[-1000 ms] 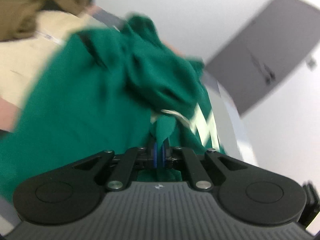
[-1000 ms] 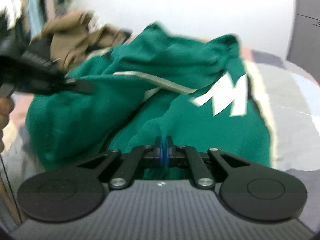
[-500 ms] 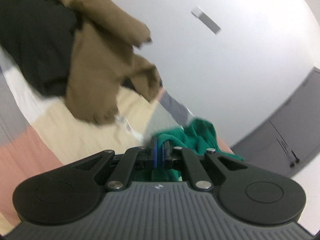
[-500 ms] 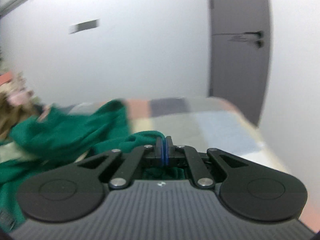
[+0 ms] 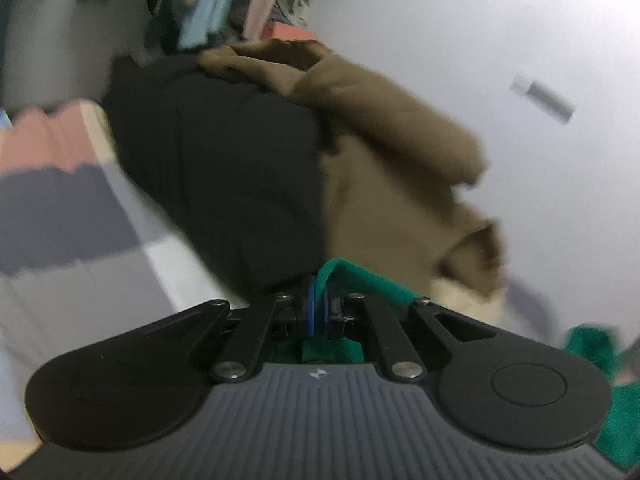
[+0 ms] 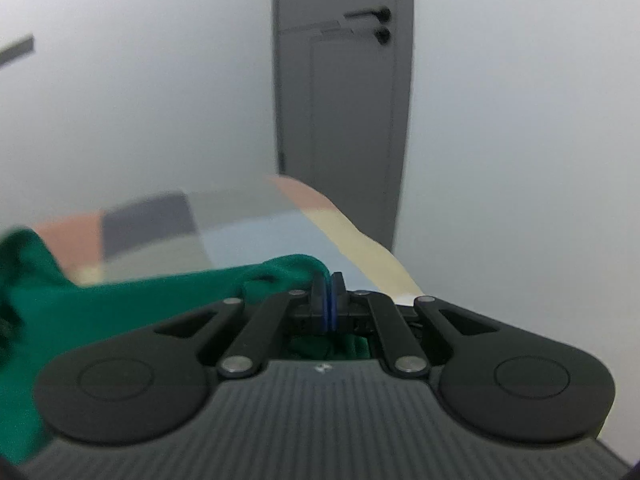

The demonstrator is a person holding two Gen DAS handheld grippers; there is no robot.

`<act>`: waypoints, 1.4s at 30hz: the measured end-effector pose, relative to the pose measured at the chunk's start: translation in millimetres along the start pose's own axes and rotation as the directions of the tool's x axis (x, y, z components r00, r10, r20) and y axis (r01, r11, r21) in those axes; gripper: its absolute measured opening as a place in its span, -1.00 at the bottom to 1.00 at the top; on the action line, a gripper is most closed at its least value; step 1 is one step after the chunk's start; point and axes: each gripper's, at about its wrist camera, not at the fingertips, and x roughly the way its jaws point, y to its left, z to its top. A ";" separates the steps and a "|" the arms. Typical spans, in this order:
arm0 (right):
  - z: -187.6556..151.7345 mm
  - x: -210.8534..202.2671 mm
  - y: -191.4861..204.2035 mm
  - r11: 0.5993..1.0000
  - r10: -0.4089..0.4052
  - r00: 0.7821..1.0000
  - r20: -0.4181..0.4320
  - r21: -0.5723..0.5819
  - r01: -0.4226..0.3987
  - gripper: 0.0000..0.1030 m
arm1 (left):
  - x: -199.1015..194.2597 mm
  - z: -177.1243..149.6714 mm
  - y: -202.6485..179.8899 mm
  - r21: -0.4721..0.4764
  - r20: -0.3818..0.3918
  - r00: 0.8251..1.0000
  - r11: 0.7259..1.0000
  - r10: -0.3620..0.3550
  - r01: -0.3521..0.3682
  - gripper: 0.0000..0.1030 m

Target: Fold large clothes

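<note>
The left gripper (image 5: 319, 303) had its fingers pinching an edge of the green garment (image 5: 362, 280), with a black garment (image 5: 224, 176) and a brown garment (image 5: 384, 152) piled beyond it. The right gripper (image 6: 331, 300) pinched another part of the green garment (image 6: 132, 304), which trailed left over the patchwork bed (image 6: 256, 232), a grey door (image 6: 340, 112) standing far behind.

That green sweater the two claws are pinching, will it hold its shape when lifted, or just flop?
Probably flop: the green sweater bunches into soft folds beside the right claw. It likely sags between grips, since the left claw pinches only a thin edge. It looks thick, so perhaps fairly heavy, and unlikely to slip on the bedspread.
</note>
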 end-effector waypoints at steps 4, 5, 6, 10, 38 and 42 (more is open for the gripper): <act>-34.4 30.1 -4.9 1.000 -0.015 0.999 -0.037 0.023 0.016 -0.91 | 39.6 -7.0 16.3 0.023 -0.061 0.995 0.997 0.077 -0.076 -0.90; -40.2 34.0 -5.0 1.000 -0.009 0.999 -0.035 0.030 0.010 -0.91 | 46.8 -9.0 20.2 0.028 -0.082 0.993 0.996 0.090 -0.088 -0.90; -45.4 37.3 -4.1 0.999 -0.004 0.999 -0.035 0.031 0.005 -0.91 | 52.5 -11.6 23.6 0.033 -0.095 0.990 0.995 0.102 -0.099 -0.90; -54.0 32.5 15.8 0.999 -0.003 0.999 -0.036 0.035 0.004 -0.91 | 62.9 -17.2 24.5 0.040 -0.109 0.986 0.992 0.123 -0.119 -0.90; -84.9 -172.9 129.8 0.834 0.546 0.824 -0.152 0.002 -0.552 0.19 | -104.6 -47.6 -75.7 0.172 -0.238 0.917 0.915 -0.321 0.365 0.06; -113.1 -179.0 126.7 0.836 0.538 0.800 -0.264 0.049 -0.546 0.19 | -107.2 -72.9 -85.1 0.082 -0.357 0.844 0.886 -0.401 0.456 0.06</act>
